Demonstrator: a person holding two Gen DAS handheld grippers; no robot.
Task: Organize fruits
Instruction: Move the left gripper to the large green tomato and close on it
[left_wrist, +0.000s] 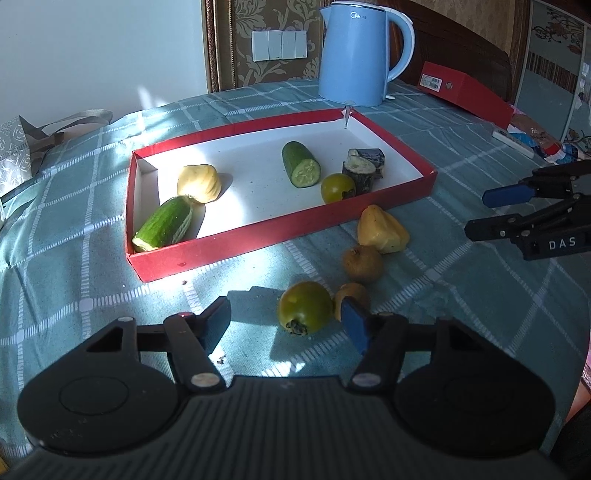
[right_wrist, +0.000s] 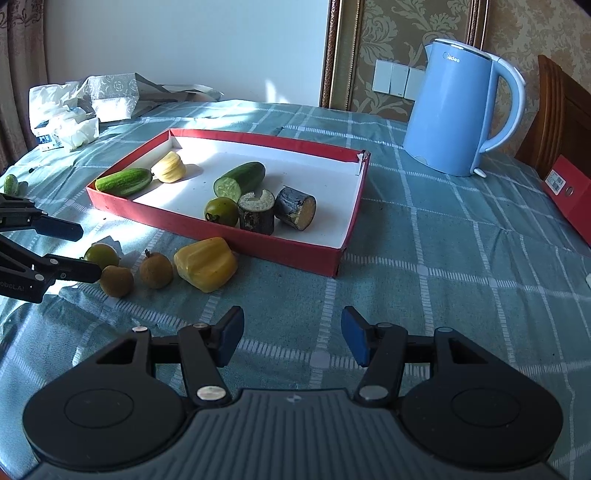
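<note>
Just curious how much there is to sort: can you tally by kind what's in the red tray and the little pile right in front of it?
Cucumber pieces: 2
Green round fruits: 2
Yellow ridged fruits: 2
Brown round fruits: 2
Dark cut stalk pieces: 2
Total: 10

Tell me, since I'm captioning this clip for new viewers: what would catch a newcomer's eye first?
Probably the shallow red cardboard tray with a white floor at the middle of the checked teal tablecloth, holding cucumber pieces, a yellow fruit, a green tomato and two dark cut stalks. Behind it stands a tall pale blue electric kettle. In front of the tray, loose fruit lies on the cloth, led by a waxy yellow fruit.
</note>
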